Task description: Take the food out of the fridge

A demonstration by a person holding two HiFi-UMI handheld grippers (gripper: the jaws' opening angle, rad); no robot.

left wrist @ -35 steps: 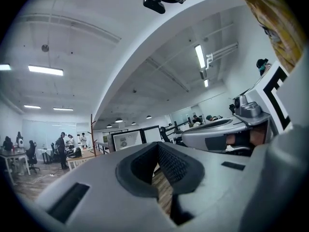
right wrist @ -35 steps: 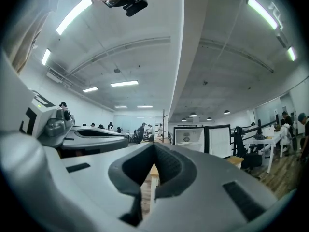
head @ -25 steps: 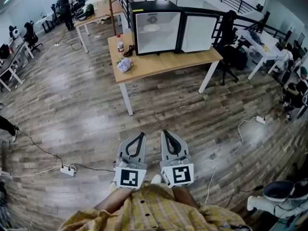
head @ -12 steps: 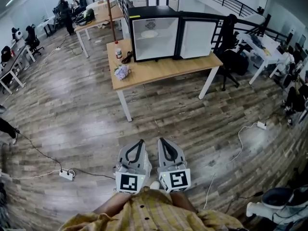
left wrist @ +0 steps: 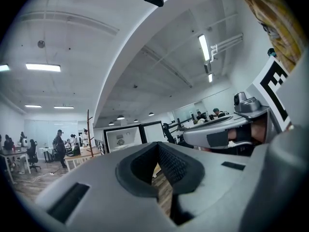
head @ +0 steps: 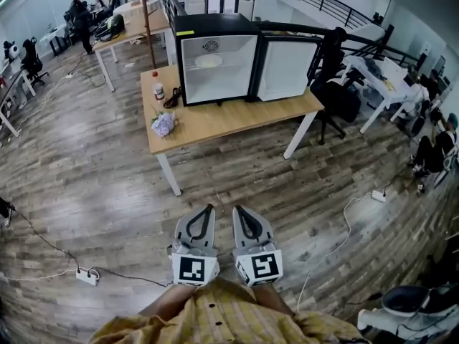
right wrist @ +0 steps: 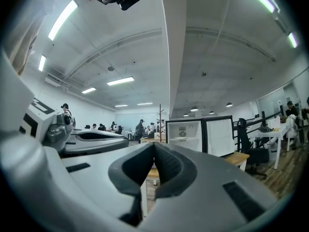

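On a wooden table (head: 231,117), boxy black fridge (head: 215,24) (open); round plate (head: 209,61) inside.

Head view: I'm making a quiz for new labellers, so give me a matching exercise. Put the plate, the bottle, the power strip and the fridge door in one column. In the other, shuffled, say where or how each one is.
Things:
1. plate
2. bottle
3. power strip
4. fridge door

Place or state:
A. on the floor
B. swung open to the right
C. inside the fridge
D. on the table, left of the fridge

Pairs: 1-C, 2-D, 3-A, 4-B
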